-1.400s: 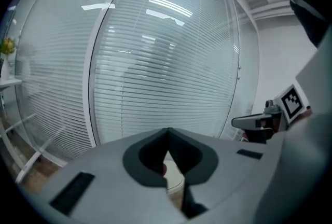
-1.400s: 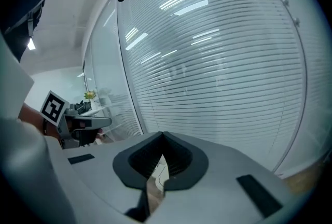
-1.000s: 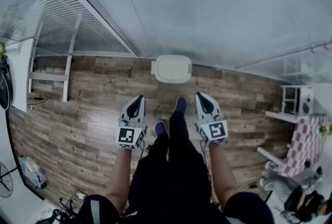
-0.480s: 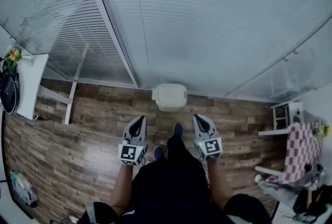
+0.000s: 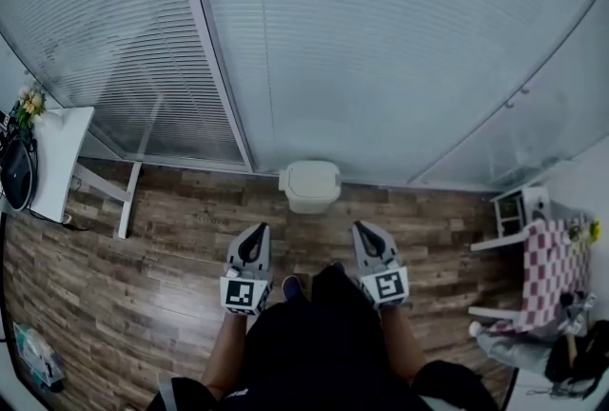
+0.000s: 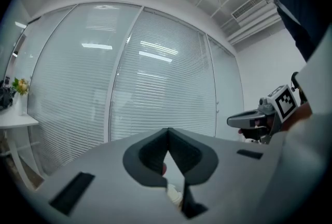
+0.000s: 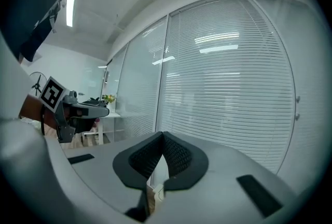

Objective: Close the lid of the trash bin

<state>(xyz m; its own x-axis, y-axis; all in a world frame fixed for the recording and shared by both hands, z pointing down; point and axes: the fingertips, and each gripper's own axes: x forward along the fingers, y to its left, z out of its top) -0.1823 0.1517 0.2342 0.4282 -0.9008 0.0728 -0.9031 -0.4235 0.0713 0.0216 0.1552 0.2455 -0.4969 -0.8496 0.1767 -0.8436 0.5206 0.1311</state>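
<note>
Item under inspection: one trash bin [image 5: 311, 186], white to pale cream, with a rounded-rectangular outline. It stands on the wood-plank floor [image 5: 143, 276], hard against the foot of the glass wall [image 5: 381, 67] with its lowered blinds. The lid [image 5: 313, 179] lies flat over the body and shows as a smooth, unbroken pale panel. The bin appears small in the head view, so whether the lid is fully seated along every edge cannot be confirmed. A small projection [image 5: 284, 179] stands out from the bin's left side.

Position relative to the tools: the bin lies ahead of both grippers and roughly on the centre line between them. A strip of bare floor separates it from each, and neither tool touches it. The left gripper [image 5: 254, 231] is below and to the left of the bin in the head view. The right gripper [image 5: 365, 230] is below and to the right, at about the same level. The person's dark trouser legs [image 5: 314, 323] fill the space between the two arms.

Gripper condition: in the left gripper view the jaws meet at the tip with nothing between them. In the right gripper view the ribbed pads [image 7: 176, 155] likewise close to a point on nothing. Both views look across at the blinds.
</note>
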